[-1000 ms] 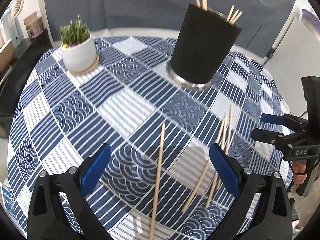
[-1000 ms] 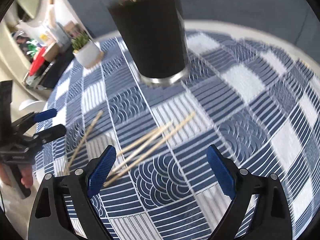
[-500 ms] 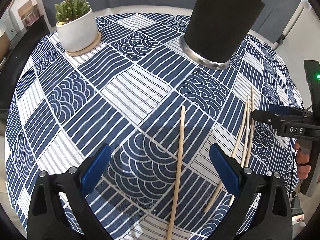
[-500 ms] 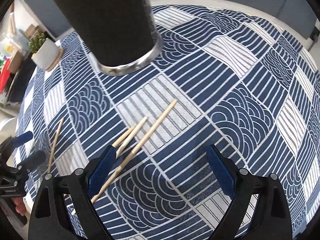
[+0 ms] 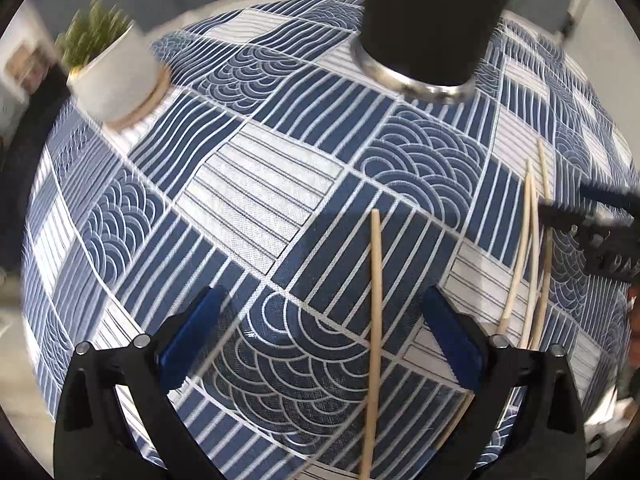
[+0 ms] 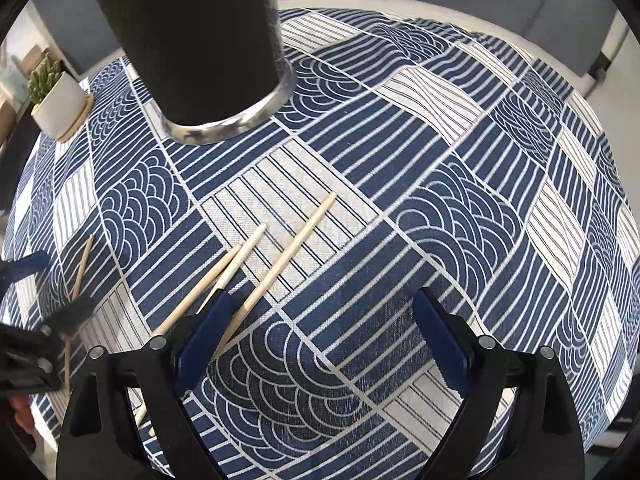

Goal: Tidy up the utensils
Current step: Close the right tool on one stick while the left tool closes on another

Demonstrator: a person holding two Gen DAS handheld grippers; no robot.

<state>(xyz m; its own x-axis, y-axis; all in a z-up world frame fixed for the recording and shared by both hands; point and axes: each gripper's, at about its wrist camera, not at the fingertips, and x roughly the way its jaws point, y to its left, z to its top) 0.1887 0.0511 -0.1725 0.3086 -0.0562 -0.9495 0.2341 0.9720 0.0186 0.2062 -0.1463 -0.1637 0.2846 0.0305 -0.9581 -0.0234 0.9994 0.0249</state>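
A tall black utensil cup (image 5: pixel 432 20) with a metal base stands on the patterned tablecloth; it also shows in the right wrist view (image 6: pixel 200 40). A single wooden chopstick (image 5: pixel 374 320) lies between the fingers of my open left gripper (image 5: pixel 320 344). Three more chopsticks (image 5: pixel 532 248) lie to its right; in the right wrist view these chopsticks (image 6: pixel 276 272) lie just ahead of the left finger of my open right gripper (image 6: pixel 320 344). Both grippers are low over the table and empty.
A small cactus in a white pot (image 5: pixel 116 68) stands on a coaster at the far left, also in the right wrist view (image 6: pixel 56 100). The round table's blue-and-white cloth (image 6: pixel 440 200) drops away at the edges.
Both grippers have moved lower and forward toward the chopsticks and the cup. The cup's top has left both views. Both stay open.
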